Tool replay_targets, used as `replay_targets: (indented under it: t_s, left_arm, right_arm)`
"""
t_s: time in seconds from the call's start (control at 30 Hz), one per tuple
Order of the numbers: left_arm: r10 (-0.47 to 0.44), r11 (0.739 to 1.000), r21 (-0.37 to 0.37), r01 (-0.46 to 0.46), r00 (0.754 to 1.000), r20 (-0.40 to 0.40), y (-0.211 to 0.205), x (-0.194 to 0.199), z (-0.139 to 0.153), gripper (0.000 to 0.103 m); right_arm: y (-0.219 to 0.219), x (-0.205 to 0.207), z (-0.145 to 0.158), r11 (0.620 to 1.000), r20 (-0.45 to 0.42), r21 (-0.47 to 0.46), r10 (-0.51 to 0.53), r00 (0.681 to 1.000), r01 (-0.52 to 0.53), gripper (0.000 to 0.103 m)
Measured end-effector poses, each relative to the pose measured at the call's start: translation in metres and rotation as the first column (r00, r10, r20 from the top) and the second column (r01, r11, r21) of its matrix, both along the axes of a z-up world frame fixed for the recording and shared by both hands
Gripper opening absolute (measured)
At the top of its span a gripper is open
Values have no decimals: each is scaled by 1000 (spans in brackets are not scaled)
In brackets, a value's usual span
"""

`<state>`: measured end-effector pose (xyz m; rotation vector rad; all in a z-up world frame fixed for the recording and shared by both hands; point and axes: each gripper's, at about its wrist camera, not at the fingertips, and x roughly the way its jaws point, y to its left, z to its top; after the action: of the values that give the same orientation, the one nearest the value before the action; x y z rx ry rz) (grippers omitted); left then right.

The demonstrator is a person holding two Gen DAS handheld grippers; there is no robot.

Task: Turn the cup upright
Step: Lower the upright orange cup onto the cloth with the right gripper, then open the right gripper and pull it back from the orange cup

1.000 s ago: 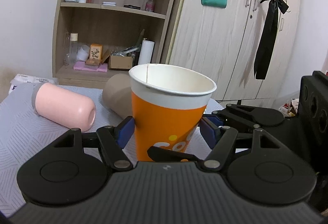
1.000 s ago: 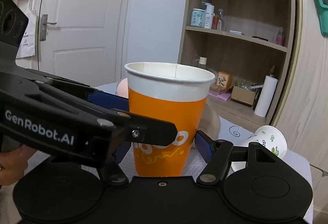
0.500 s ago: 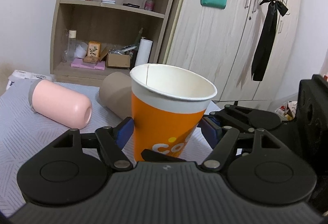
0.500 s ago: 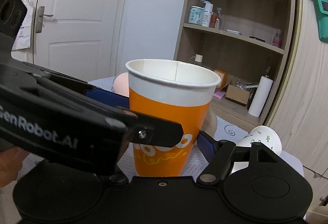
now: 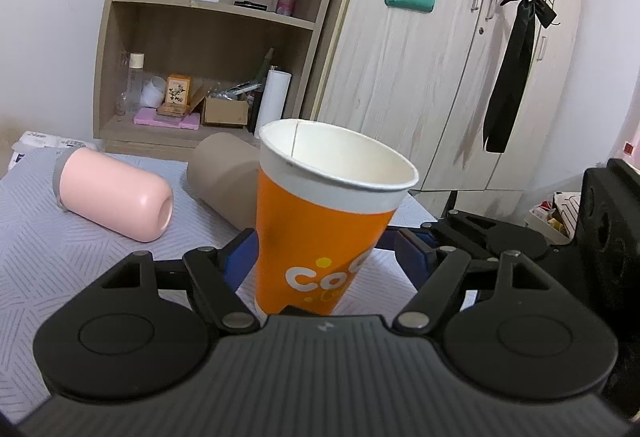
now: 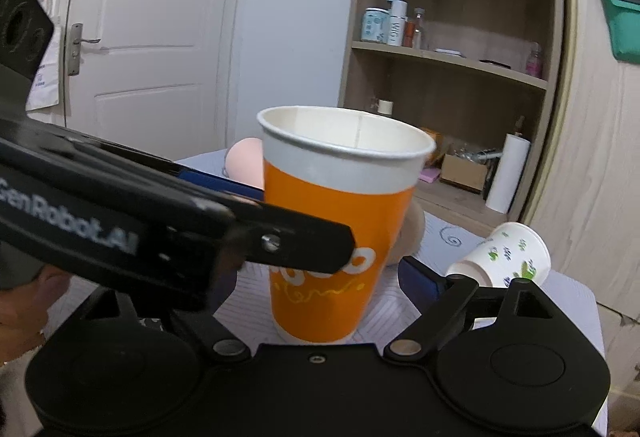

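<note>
An orange paper cup [image 5: 320, 221] with a white rim stands upright on the grey patterned table [image 5: 60, 257]; it also shows in the right wrist view [image 6: 336, 237]. My left gripper [image 5: 326, 257] is open, its blue pads on either side of the cup with a gap on the right. My right gripper [image 6: 320, 277] is open around the same cup, pads apart from it. The left gripper's body [image 6: 120, 221] crosses the right wrist view.
A pink cup [image 5: 116, 193] and a tan cup [image 5: 224, 177] lie on their sides behind the orange cup. A white cup with green print [image 6: 504, 257] lies on its side at the right. A wooden shelf [image 5: 208, 37] and a wardrobe [image 5: 420, 77] stand behind the table.
Both grippers have drawn back and risen slightly from the standing cup, with their jaws a little wider. The cup has stayed upright in place.
</note>
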<state>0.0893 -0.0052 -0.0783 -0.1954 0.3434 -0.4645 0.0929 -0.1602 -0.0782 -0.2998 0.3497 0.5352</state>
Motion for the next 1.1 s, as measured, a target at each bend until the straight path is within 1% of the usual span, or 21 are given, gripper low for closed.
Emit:
replay_targets:
  t_s: [0.17, 0.3, 0.37, 0.43, 0.53, 0.63, 0.73, 0.8, 0.93, 1.0, 1.1]
  left_arm:
    - [-10, 1000, -7, 10, 1000, 7, 5, -11, 3, 76]
    - [18, 1000, 0, -18, 1000, 11, 12, -22, 9, 77]
    - [18, 1000, 2, -18, 1000, 19, 16, -29, 11, 80]
    - [28, 1000, -1, -28, 999, 16, 21, -38, 14, 81]
    - [55, 998, 18, -55, 998, 11, 26, -49, 20, 82]
    - [88, 996, 31, -88, 996, 1, 32, -61, 26, 87]
    - [108, 994, 25, -108, 994, -4, 36, -69, 28, 90]
    - [129, 991, 24, -129, 992, -10, 38, -74, 29, 90]
    - [165, 986, 42, -164, 986, -10, 42, -81, 33, 91]
    - [181, 982, 50, -180, 983, -11, 45, -86, 34, 94]
    - [208, 976, 62, -207, 978, -7, 48, -93, 35, 95]
  right_arm:
    - [-8, -14, 2, 999, -8, 6, -48, 999, 48, 92]
    - [-12, -30, 4, 996, -1, 8, -91, 996, 91, 92]
    - [-13, -40, 6, 994, 6, 22, -111, 994, 111, 92]
    - [-15, -47, 10, 992, 8, 32, -125, 992, 124, 92]
    - [-16, -58, 16, 989, 11, 49, -143, 990, 142, 92]
    - [-20, -68, 24, 985, 18, 79, -158, 987, 156, 92]
    - [-18, -80, 33, 975, 67, 78, -212, 975, 206, 92]
    - [-17, -86, 39, 970, 85, 92, -231, 969, 224, 92]
    - [-14, -96, 47, 960, 85, 105, -270, 959, 260, 92]
    - [-13, -102, 49, 955, 90, 100, -289, 953, 280, 92]
    - [-13, -106, 51, 941, 56, 105, -328, 943, 321, 93]
